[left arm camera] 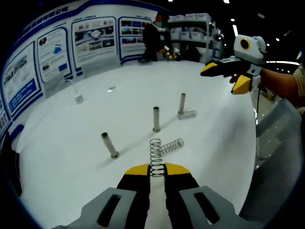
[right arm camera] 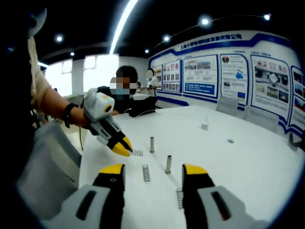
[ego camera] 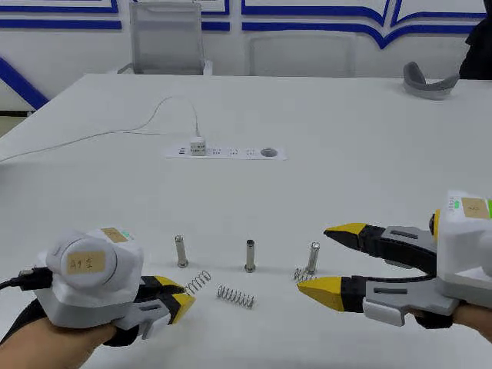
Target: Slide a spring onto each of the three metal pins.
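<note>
- The left gripper [left arm camera: 151, 168] is clamped on one spring [left arm camera: 156, 153]; the coil is pinched at its near end between the yellow tips, and the rest pokes out ahead of them
- Whether that held spring's far end is touching the white table [left arm camera: 62, 176] can't really be told
- The right gripper [right arm camera: 153, 167] is held with its jaws spread wide and nothing caught between them; in the head view it's seen over by the right pin [ego camera: 313, 257]
- Three metal pins are stood upright in a row, with the left pin [ego camera: 181, 251] and middle pin [ego camera: 250, 255] alongside that right one, and no spring is slid onto any of them yet
- A second spring [ego camera: 235, 296] is laid flat on the table, just in front of the middle pin
- A third spring [ego camera: 302, 274] is lying at the foot of the right pin, beside it rather than around it
- Further back, a power strip [ego camera: 225, 153] is set on the table
</note>
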A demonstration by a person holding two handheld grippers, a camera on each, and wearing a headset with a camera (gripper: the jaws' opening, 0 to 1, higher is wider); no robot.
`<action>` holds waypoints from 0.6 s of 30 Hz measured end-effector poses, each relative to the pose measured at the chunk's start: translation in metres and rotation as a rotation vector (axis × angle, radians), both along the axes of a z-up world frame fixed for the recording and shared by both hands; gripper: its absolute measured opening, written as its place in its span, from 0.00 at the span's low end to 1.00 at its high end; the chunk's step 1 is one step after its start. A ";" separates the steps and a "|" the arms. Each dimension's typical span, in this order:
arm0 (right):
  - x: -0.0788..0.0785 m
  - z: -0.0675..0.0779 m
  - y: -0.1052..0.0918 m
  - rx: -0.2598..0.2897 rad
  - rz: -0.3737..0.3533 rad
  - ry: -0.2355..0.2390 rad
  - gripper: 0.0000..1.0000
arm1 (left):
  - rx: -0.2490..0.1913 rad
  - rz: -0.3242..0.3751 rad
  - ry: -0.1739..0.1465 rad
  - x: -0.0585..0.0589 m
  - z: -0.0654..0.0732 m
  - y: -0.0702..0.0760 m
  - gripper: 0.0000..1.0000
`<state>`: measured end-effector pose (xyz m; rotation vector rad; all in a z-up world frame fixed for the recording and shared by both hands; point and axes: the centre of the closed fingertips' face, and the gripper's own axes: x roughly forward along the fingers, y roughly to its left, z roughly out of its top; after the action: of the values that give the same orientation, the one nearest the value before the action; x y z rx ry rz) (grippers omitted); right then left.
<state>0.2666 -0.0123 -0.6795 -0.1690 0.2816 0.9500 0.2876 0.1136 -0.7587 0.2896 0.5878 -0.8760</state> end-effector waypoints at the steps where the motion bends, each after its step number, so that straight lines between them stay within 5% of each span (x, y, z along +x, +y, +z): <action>1: 0.000 0.000 0.003 -0.001 0.008 0.005 0.47 | -0.005 -0.007 -0.003 -0.001 0.001 -0.002 0.10; 10: 0.001 0.001 0.029 0.006 0.094 0.048 0.32 | -0.067 -0.111 -0.068 -0.010 0.024 -0.029 0.10; 18: 0.006 0.001 0.044 0.004 0.156 0.073 0.29 | -0.108 -0.173 -0.118 -0.017 0.037 -0.041 0.10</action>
<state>0.2728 0.0321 -0.6788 -0.1542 0.3372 1.1125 0.2707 0.0726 -0.7213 0.2946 0.4085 -1.0468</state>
